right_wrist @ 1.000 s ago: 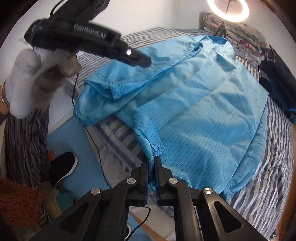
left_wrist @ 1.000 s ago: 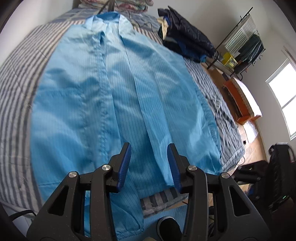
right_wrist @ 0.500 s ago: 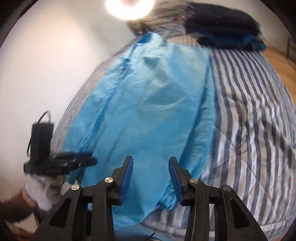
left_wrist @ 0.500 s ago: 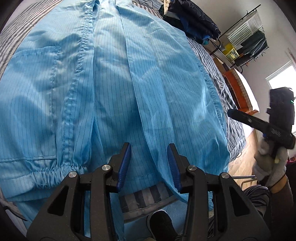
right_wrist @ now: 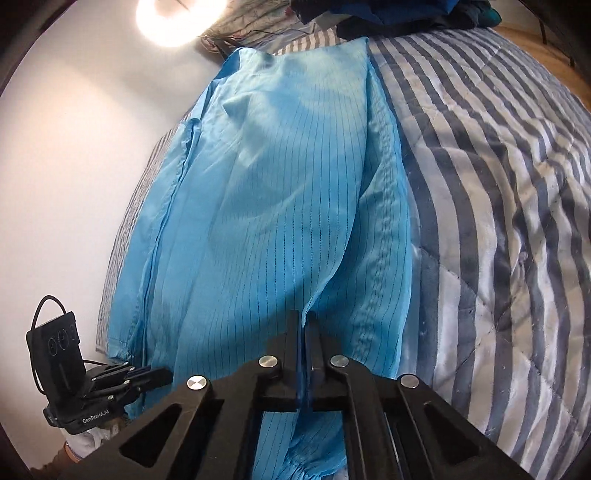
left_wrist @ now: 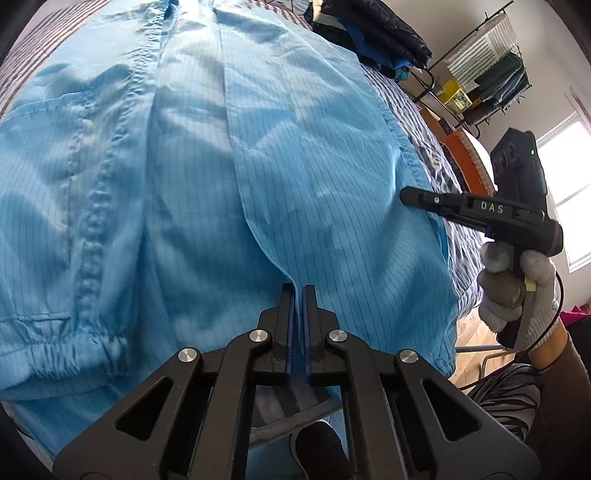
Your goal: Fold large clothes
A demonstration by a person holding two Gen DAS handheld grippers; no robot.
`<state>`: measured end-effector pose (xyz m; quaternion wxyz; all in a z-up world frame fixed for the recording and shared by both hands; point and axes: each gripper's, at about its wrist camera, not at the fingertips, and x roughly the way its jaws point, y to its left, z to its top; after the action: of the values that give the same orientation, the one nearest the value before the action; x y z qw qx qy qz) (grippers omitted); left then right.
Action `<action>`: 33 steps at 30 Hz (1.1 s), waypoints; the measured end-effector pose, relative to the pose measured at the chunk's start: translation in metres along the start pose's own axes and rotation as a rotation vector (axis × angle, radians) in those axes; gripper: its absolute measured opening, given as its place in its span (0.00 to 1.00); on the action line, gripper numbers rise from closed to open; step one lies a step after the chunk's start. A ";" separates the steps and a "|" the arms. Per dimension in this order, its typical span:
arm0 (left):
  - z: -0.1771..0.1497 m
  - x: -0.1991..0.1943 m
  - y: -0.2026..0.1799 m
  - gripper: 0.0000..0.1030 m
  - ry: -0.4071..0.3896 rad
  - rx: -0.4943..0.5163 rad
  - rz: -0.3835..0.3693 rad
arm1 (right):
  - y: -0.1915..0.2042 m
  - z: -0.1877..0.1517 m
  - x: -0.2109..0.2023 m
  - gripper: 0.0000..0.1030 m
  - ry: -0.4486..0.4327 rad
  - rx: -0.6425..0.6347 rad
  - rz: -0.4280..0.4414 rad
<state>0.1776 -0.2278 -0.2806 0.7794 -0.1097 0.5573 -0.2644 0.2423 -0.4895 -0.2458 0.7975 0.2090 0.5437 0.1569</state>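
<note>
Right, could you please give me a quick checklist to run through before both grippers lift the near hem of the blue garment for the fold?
1. left gripper shut on the blue garment: ok, cloth pinched between the pads at the near edge.
2. right gripper shut on the garment: ok, a ridge of fabric rises from between its pads.
3. Garment spread flat on the striped bedspread: ok, only shallow wrinkles.
4. Sleeves folded inward: ok on the left, where an elastic cuff lies on the body; the other cannot tell.
5. Landing area near the collar free: cannot tell; dark clothes pile sits close by.
6. Both layers gripped: cannot tell.
</note>
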 end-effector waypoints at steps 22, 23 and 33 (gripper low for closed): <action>-0.019 0.005 -0.030 0.00 0.022 0.146 0.023 | -0.046 0.027 -0.022 0.32 -0.102 0.152 0.115; -0.020 0.005 -0.032 0.00 0.024 0.148 0.022 | -0.051 0.033 -0.016 0.32 -0.096 0.171 0.109; -0.020 0.006 -0.041 0.00 0.038 0.178 0.040 | -0.072 0.079 0.019 0.01 -0.158 0.309 0.204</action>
<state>0.1484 -0.2629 -0.2735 0.7805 -0.0239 0.5483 -0.2993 0.3240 -0.5555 -0.2717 0.7761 0.3946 0.4732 0.1346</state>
